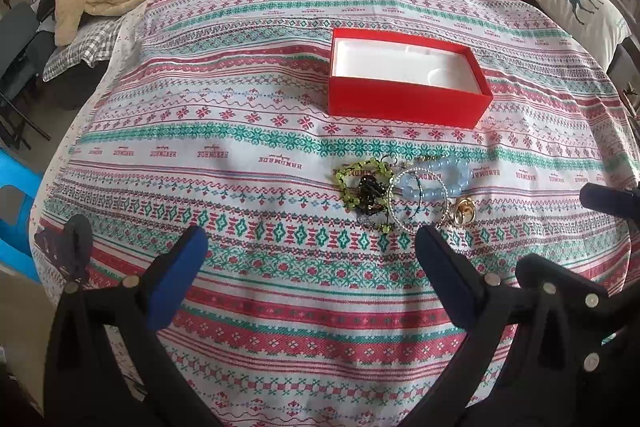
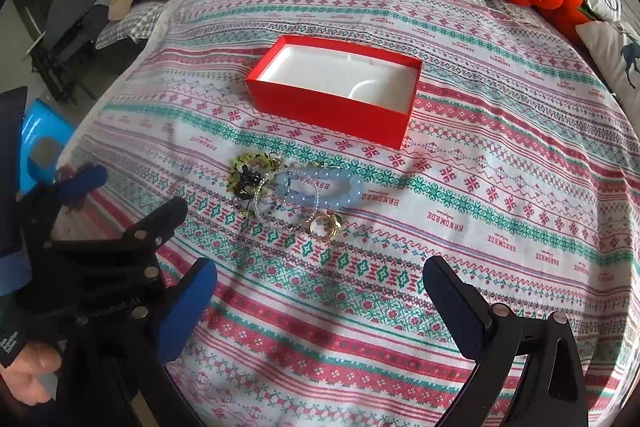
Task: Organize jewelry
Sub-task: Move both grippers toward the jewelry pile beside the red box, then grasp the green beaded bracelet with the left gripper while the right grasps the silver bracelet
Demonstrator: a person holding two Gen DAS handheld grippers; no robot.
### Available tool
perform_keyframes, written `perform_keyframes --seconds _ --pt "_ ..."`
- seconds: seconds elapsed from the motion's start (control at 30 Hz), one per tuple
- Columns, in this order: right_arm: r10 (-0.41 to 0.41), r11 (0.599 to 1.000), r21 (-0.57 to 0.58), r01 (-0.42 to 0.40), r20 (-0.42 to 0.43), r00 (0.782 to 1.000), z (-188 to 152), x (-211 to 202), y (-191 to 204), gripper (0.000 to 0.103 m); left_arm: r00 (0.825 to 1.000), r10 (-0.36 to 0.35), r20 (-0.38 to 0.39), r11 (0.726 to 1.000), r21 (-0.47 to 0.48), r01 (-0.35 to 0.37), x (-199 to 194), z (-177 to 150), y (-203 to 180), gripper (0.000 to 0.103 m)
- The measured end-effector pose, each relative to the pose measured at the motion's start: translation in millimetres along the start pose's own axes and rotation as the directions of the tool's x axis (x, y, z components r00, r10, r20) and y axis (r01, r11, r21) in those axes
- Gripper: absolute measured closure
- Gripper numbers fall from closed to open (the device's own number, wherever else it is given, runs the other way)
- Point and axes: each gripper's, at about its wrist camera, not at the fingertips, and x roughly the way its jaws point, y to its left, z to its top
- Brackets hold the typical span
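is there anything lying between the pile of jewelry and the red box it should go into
Nothing visible does. Only bare patterned cloth lies between the jewelry pile and the open red box, whose white inside holds nothing. Both grippers hang open short of the pile.

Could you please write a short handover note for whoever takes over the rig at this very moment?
Left tongs: open, empty, above the cloth just short of the jewelry.
Right tongs: open, empty, near the gold rings.
Jewelry lies in one tangled pile on the patterned cloth: green bead bracelet, black piece, blue bead bracelet, thin silver bangle, gold rings at the right edge.
Red box sits open beyond the pile; its white tray holds nothing.
Done: nothing boxed yet.
Left: separate each piece and place it in the box.
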Motion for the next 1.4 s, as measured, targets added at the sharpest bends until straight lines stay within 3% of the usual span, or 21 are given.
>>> perform_keyframes --seconds 0.23,0.4,0.47,0.6,0.63,0.73,0.8,0.9,1.03,1.27,1.37,1.4 --pt "-0.035 0.999 -0.015 0.034 -0.022 0.999 10.5 21.3 -6.7 0.0 0.999 0.036 0.01 0.999 0.03 -0.036 9.9 3.8 -3.6 0.001" --pt "-0.033 0.999 0.005 0.034 -0.027 0.999 16.3 31.7 -12.5 0.001 1.0 0.022 0.005 0.999 0.024 -0.023 21.7 9.5 -0.2 0.001" --pt "-0.055 0.998 0.011 0.055 -0.041 0.998 18.2 37.8 -15.8 0.008 1.0 0.014 -0.019 1.0 0.006 -0.014 31.7 12.1 4.0 0.001" --pt "-0.083 0.997 -0.004 0.083 -0.116 0.99 16.7 53.8 -23.9 0.033 0.997 -0.035 -0.067 0.998 -0.048 0.032 55.3 17.5 12.5 0.013" --pt "-0.095 0.995 -0.007 0.095 -0.137 0.986 15.3 56.6 -26.1 0.034 0.996 -0.045 -0.079 0.997 -0.06 0.04 60.8 18.4 14.6 0.015" --pt "-0.082 0.996 0.006 0.084 -0.146 0.986 16.4 63.6 -32.7 0.035 0.986 -0.108 -0.125 0.991 -0.089 0.097 75.9 19.4 20.7 0.033" --pt "-0.074 0.997 0.026 0.078 -0.148 0.986 18.7 70.1 -39.0 0.04 0.973 -0.169 -0.159 0.981 -0.124 0.151 83.4 20.1 23.5 0.052" --pt "-0.042 0.996 0.071 0.056 -0.178 0.983 21.3 77.1 -49.8 0.05 0.956 -0.243 -0.164 0.957 -0.201 0.208 88.6 23.0 30.1 0.055" --pt "0.021 0.994 0.106 0.002 -0.219 0.976 22.5 85.3 -51.8 0.055 0.934 -0.323 -0.152 0.927 -0.248 0.281 88.6 25.0 29.4 0.055" --pt "0.085 0.992 0.113 -0.062 -0.205 0.975 30.1 81.3 -36.5 0.056 0.926 -0.336 -0.172 0.926 -0.24 0.292 98.8 28.7 16.1 0.056" --pt "0.074 0.993 0.105 -0.053 -0.202 0.977 33.0 82.1 -32.4 0.056 0.913 -0.373 -0.165 0.91 -0.255 0.325 100.3 32.8 18.2 0.077" --pt "0.074 0.993 0.105 -0.053 -0.202 0.977 35.1 83.2 -31.2 0.056 0.909 -0.383 -0.167 0.905 -0.262 0.334 101.8 34.4 17.9 0.08"
